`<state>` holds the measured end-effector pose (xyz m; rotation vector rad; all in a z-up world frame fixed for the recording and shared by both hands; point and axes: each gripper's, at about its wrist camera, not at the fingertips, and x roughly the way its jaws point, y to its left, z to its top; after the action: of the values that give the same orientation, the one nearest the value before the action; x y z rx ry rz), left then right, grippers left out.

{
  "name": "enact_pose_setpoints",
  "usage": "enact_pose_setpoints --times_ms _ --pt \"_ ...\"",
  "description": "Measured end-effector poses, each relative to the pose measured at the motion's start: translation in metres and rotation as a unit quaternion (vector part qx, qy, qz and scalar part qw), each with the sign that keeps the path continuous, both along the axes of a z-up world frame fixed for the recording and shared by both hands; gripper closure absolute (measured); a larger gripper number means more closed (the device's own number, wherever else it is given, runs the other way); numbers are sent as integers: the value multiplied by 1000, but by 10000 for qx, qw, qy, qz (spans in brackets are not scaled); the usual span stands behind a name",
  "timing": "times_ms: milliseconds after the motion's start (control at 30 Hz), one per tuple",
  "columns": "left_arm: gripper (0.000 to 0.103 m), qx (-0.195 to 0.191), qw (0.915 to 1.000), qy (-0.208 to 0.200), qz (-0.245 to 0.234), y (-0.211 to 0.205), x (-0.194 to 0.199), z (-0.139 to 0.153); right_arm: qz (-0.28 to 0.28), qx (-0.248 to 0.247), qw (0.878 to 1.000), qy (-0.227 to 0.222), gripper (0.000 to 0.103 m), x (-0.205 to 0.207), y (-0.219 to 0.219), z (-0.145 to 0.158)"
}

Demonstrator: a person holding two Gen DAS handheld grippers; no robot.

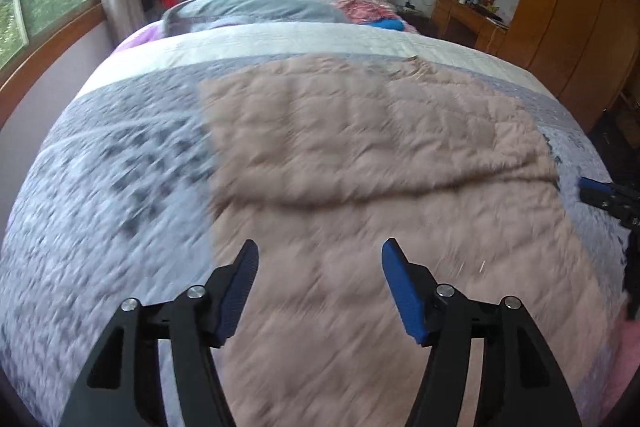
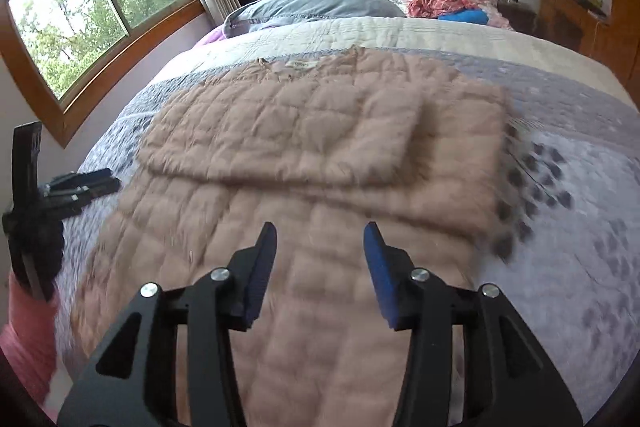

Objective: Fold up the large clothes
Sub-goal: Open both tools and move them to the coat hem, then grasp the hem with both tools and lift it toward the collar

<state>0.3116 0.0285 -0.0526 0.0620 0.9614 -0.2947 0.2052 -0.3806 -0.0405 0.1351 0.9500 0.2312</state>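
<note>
A large beige quilted garment [image 1: 360,155] lies flat on the bed, with one part folded across its upper half. It also shows in the right wrist view [image 2: 304,163], collar at the far end. My left gripper [image 1: 320,259] is open and empty, hovering over the garment's near left part. My right gripper [image 2: 320,243] is open and empty over the near middle of the garment. The right gripper shows at the right edge of the left wrist view [image 1: 608,199]; the left gripper shows at the left edge of the right wrist view [image 2: 60,191].
The bed has a grey patterned quilt [image 1: 100,187] and a white band [image 1: 280,43]. A grey pillow [image 2: 312,9] and red and blue clothes [image 2: 452,9] lie near the headboard. Windows are on the left, a wooden wardrobe [image 1: 572,27] and desk on the right.
</note>
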Motion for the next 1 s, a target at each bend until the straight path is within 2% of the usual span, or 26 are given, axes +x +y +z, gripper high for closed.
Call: enact_pose_setpoints --times_ms 67,167,267,367,533,633,733,800,833,900,933,967,1000 --pt "34 112 9998 62 172 32 -30 -6 43 46 9999 83 46 -31 -10 -5" --pt "34 56 9988 342 334 66 -68 -20 -43 -47 9998 161 39 -83 -20 -17" --pt "33 -309 9959 660 544 95 -107 -37 -213 138 9993 266 38 -122 -31 -31" --pt "32 -622 9930 783 624 102 -129 -47 -417 377 9976 408 38 -153 -43 -47" --pt "32 -909 9887 995 653 99 -151 -69 -698 611 9940 573 38 -170 -57 -68" --pt "30 -927 9896 914 619 93 -159 -69 -725 695 9928 647 38 -169 -59 -77" --pt "30 -1186 9869 987 479 89 -162 -71 -688 637 9937 622 38 -169 -56 -83" --pt "31 -1185 9870 985 458 84 -162 -73 -594 555 9951 569 46 -167 -51 -81" --pt "33 -1163 9873 968 487 83 -161 -73 -551 578 9951 578 53 -166 -50 -82" --pt "41 -1115 9879 941 530 79 -160 -74 -507 532 9956 585 61 -163 -47 -82" --pt "50 -1077 9884 921 548 78 -159 -73 -453 518 9959 585 70 -162 -45 -81" --pt "65 -1068 9886 918 535 77 -159 -73 -407 594 9956 600 83 -162 -45 -81" --pt "72 -1112 9880 947 507 77 -158 -73 -369 691 9950 615 87 -162 -44 -81"
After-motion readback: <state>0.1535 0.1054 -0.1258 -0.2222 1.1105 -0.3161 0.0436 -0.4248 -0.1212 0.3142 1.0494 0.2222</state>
